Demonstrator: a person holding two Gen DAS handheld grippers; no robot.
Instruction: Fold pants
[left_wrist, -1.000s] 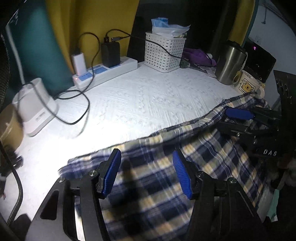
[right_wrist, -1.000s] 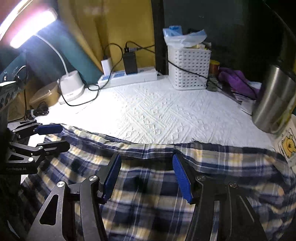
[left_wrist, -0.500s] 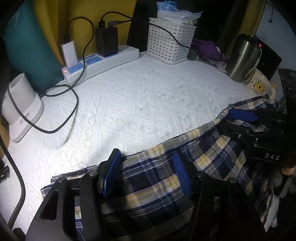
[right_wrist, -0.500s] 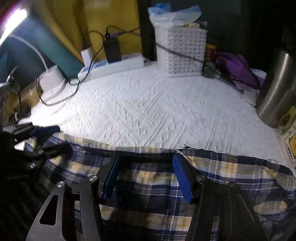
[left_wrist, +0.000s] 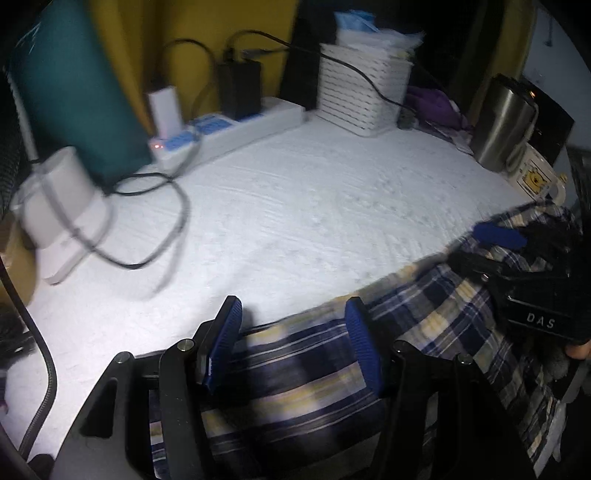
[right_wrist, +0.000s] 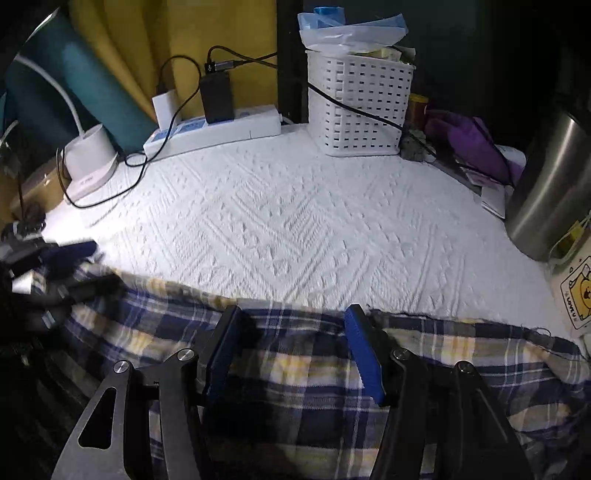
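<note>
Meanwhile, both grippers stand with blue-padded jaws spread wide over plaid pants (right_wrist: 303, 373), gripping nothing: the left gripper (left_wrist: 291, 347) hovers at the cloth's left end, the right gripper (right_wrist: 293, 345) just behind its far hem. The pants lie along the near edge of a white textured bedspread (right_wrist: 295, 221). Farther off sit a white slotted basket (right_wrist: 358, 107), a power strip (right_wrist: 218, 129) at the yellow curtain, and, at right, a steel tumbler (right_wrist: 550, 184)
</note>
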